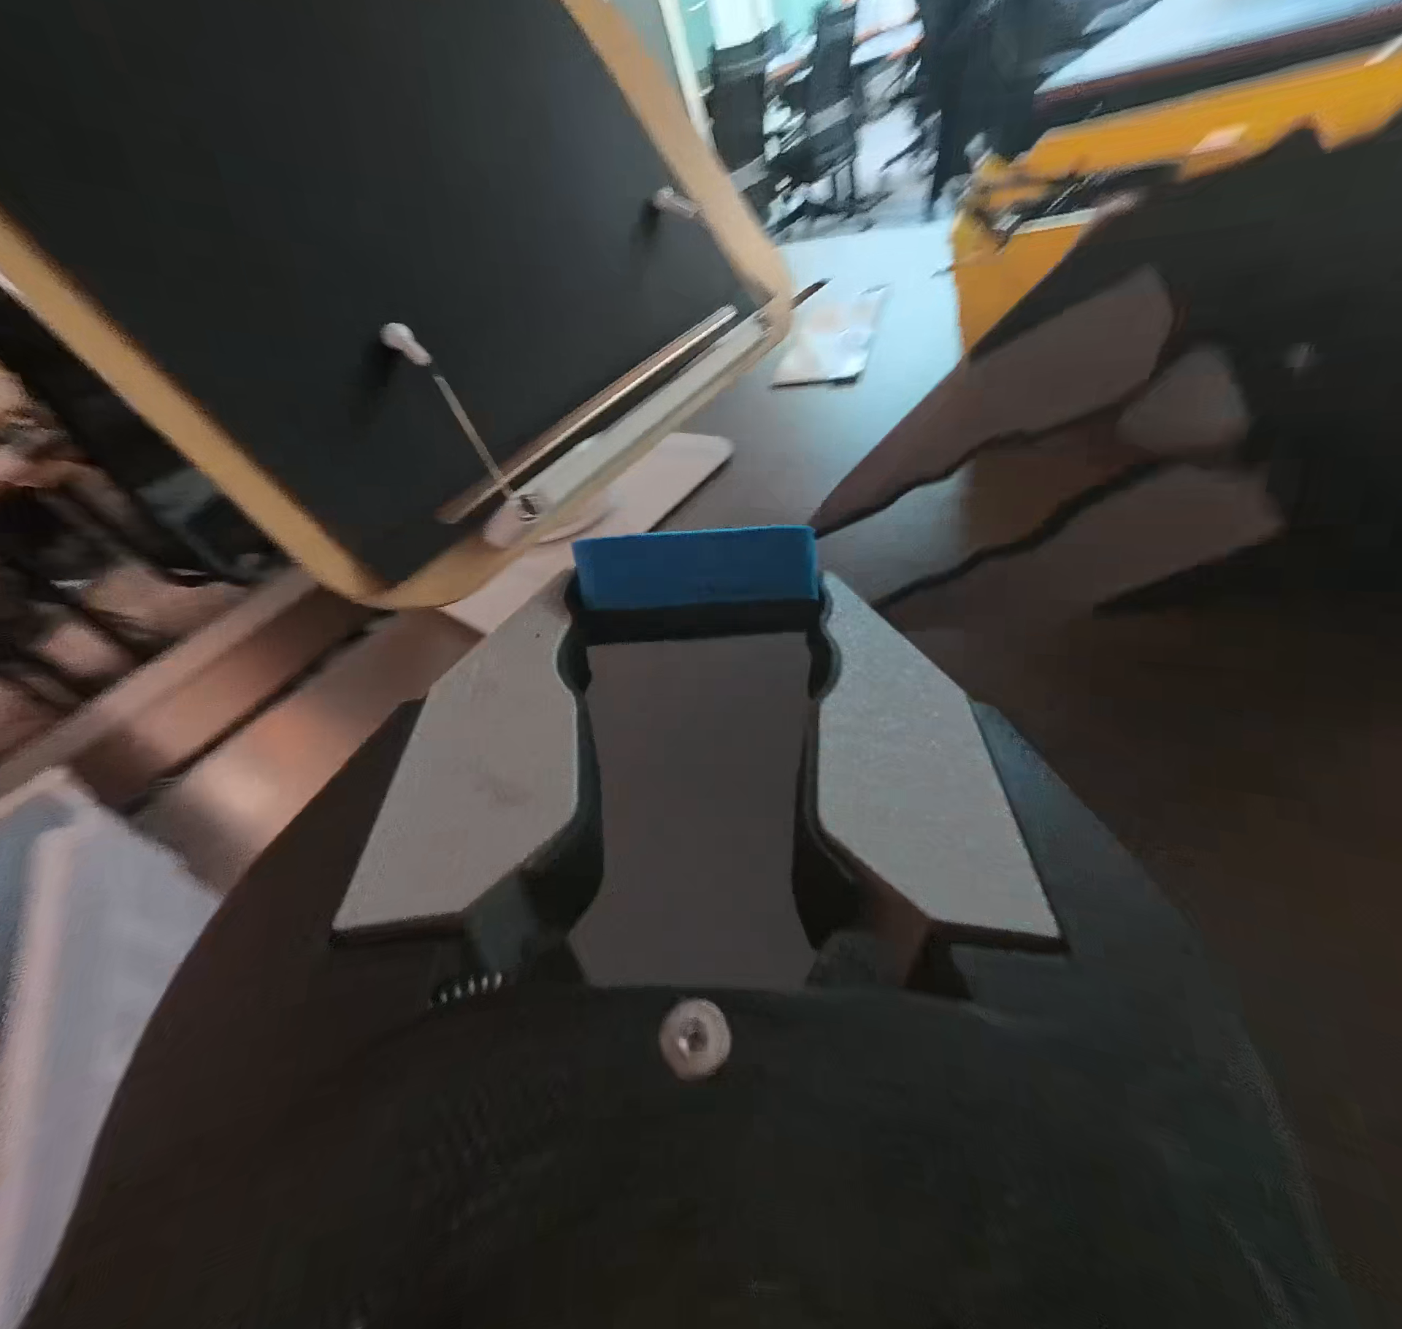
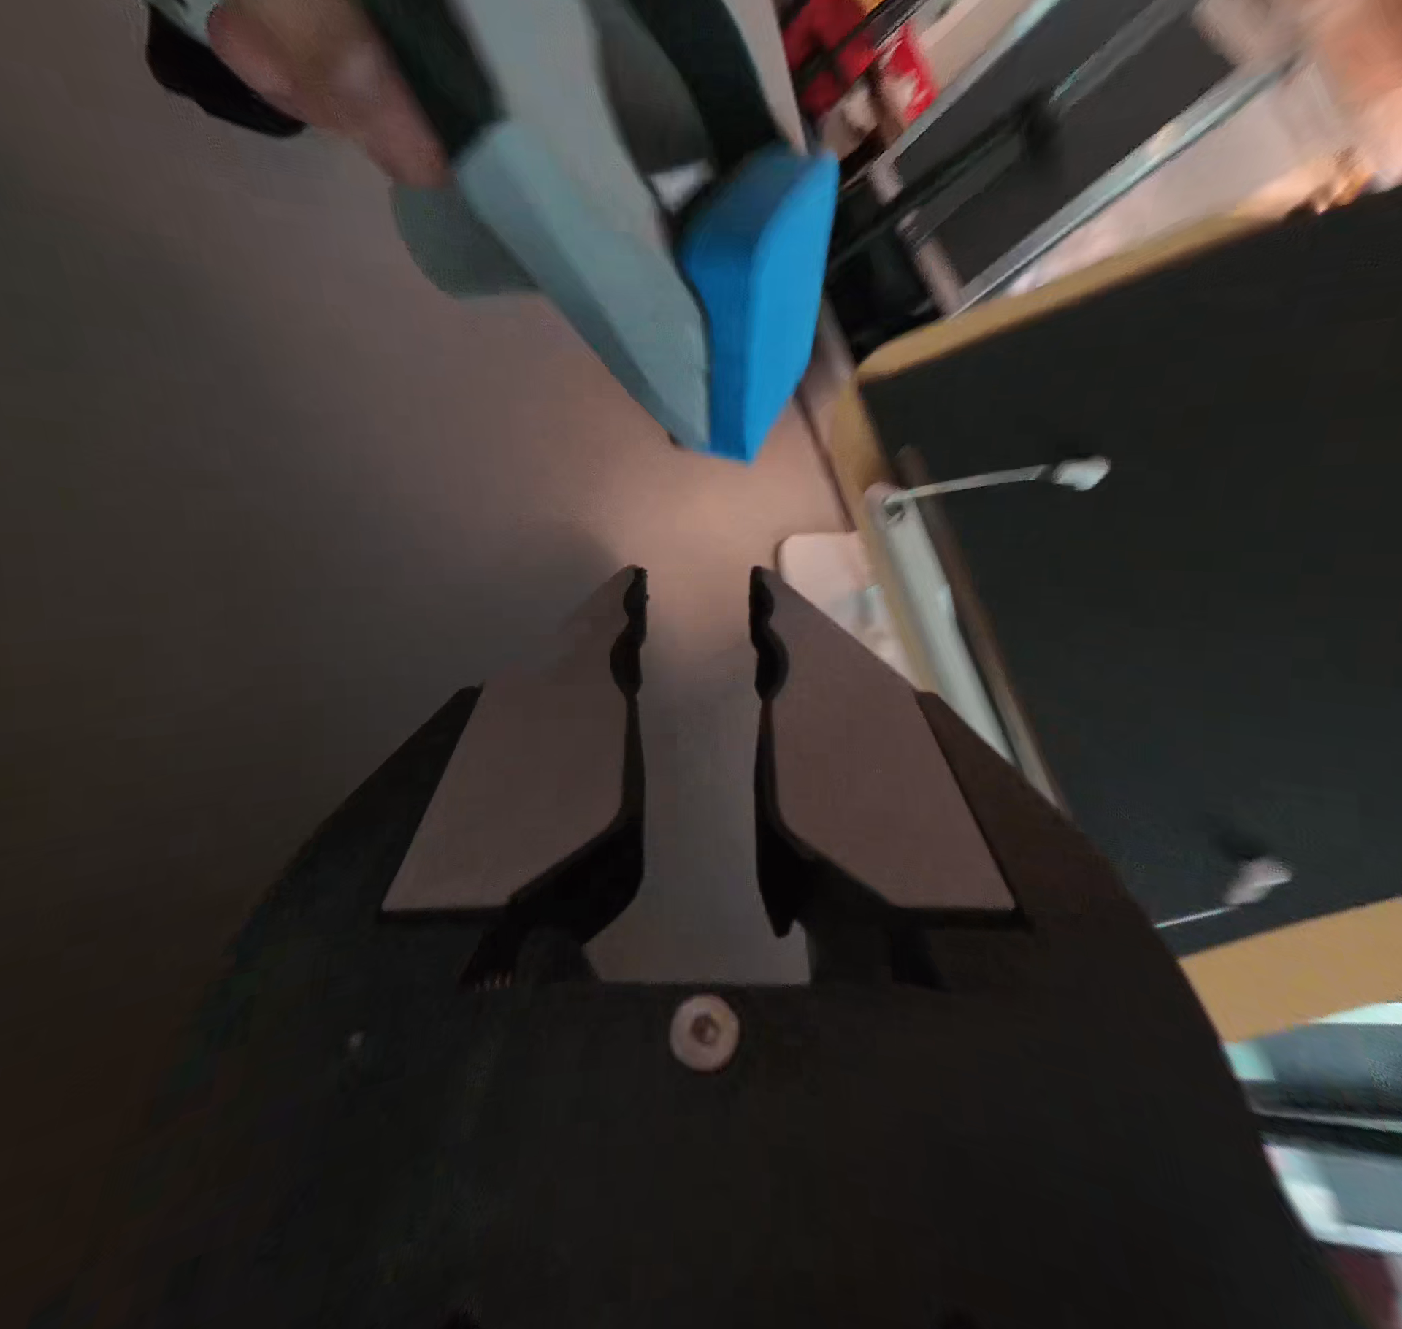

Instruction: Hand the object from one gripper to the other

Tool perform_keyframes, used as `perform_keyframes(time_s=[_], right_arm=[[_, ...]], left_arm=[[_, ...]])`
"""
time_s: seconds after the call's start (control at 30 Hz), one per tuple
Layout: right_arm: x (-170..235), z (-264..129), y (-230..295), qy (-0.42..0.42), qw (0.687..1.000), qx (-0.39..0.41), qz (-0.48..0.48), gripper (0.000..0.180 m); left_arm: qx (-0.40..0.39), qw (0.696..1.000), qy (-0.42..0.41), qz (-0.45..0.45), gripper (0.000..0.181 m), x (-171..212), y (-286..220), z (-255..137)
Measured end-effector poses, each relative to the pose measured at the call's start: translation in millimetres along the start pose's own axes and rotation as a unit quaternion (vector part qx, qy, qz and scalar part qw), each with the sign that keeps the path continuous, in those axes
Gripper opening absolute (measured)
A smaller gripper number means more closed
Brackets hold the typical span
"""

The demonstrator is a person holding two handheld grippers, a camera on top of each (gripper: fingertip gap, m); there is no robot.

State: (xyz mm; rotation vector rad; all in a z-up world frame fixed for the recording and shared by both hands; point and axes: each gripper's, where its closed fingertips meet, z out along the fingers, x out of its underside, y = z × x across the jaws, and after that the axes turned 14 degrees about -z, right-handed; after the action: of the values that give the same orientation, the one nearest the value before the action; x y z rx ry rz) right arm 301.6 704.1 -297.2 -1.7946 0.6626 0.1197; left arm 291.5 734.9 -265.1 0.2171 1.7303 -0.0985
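Note:
My left gripper (image 1: 696,613) is shut on a blue block (image 1: 694,563), held crosswise between its fingertips above the dark table (image 1: 1138,799). In the right wrist view the same blue block (image 2: 759,291) shows at upper centre, gripped by the left gripper's grey fingers (image 2: 607,261), with a person's hand (image 2: 319,79) behind them. My right gripper (image 2: 698,594) is open and empty, its fingertips a short way below the block and apart from it. In the left wrist view the right gripper (image 1: 1062,443) shows blurred at the right, close to the block.
A black board with a tan rim on a metal stand (image 1: 341,230) stands at the left of the table; it also shows at the right of the right wrist view (image 2: 1176,534). Office chairs (image 1: 819,101) and a yellow-edged desk (image 1: 1138,132) lie beyond. A paper (image 1: 834,337) lies on the table.

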Motion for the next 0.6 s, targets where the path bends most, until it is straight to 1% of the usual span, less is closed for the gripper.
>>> perform_keyframes(time_s=[0.07, 0.1, 0.2, 0.27, 0.37, 0.4, 0.47, 0.5, 0.6], right_arm=[[8, -1, 0, -0.024, 0.993, -0.051, 0.108, 0.040], [5, -3, -1, -0.050, 0.983, -0.073, 0.159, 0.045], [-12, -10, -7, -0.119, 0.951, -0.111, 0.261, 0.048], [-19, -7, -7, -0.124, 0.940, -0.119, 0.296, 0.049], [-35, -3, -2, -0.132, 0.917, -0.145, 0.349, 0.055], [-35, 1, 1, -0.120, 0.913, -0.148, 0.360, 0.056], [-29, 11, 8, -0.087, 0.917, -0.147, 0.360, 0.057], [-25, 15, 12, -0.075, 0.921, -0.145, 0.354, 0.054], [-19, 19, 19, -0.057, 0.925, -0.152, 0.343, 0.050]], left_arm=[[-0.046, 0.997, 0.015, 0.063, 0.054, 4, 9, 0], [-0.068, 0.993, 0.030, 0.097, 0.055, 8, 13, 1], [-0.120, 0.969, 0.073, 0.204, 0.055, 19, 16, 5], [-0.123, 0.958, 0.088, 0.244, 0.054, 24, 7, 9], [-0.124, 0.946, 0.101, 0.282, 0.055, 27, -4, 16], [-0.123, 0.943, 0.102, 0.292, 0.055, 28, -7, 18], [-0.117, 0.940, 0.099, 0.305, 0.055, 28, -14, 21], [-0.115, 0.938, 0.100, 0.312, 0.055, 29, -18, 22], [-0.122, 0.926, 0.115, 0.339, 0.055, 34, -21, 24]])
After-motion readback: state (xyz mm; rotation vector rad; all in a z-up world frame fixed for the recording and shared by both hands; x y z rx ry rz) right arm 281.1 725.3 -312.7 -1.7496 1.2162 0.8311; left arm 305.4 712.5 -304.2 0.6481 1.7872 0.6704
